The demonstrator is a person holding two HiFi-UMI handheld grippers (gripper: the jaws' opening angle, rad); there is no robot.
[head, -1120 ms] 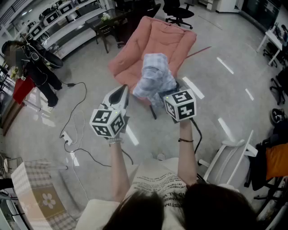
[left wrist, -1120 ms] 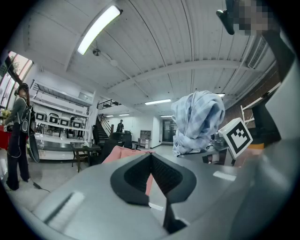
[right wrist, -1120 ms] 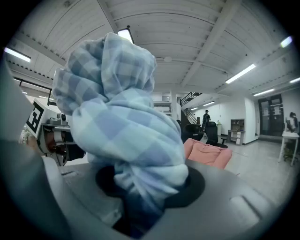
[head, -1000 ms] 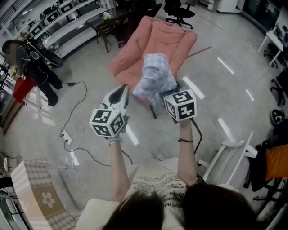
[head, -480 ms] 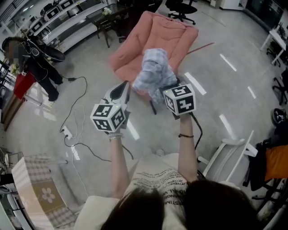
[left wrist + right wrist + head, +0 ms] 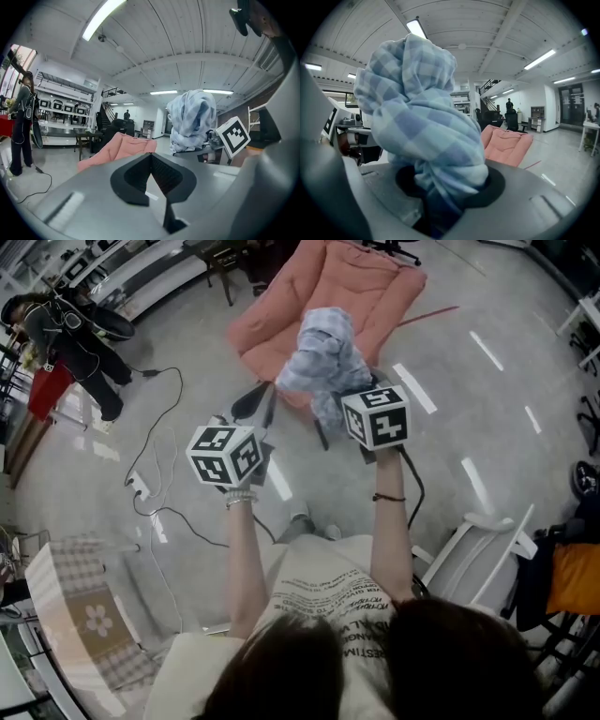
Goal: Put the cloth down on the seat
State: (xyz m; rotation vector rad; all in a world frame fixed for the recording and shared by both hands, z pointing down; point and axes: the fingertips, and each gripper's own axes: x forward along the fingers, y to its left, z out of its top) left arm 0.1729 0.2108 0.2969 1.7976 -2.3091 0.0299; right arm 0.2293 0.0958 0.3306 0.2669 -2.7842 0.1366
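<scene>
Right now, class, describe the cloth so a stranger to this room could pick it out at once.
Find the big pink chair on the grey floor. Just in front of it, the right gripper holds up the cloth, bunched into a bundle. It is pale blue-and-white check, unlike the plain upholstery behind it.

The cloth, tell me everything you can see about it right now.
The cloth is fabric in a light blue and white check, bunched into a tall crumpled wad. The right gripper is clamped on its lower end, so the rest stands up above it. It is held in the air near the pink seat, not yet lying on it. Only that gripper touches it.
</scene>
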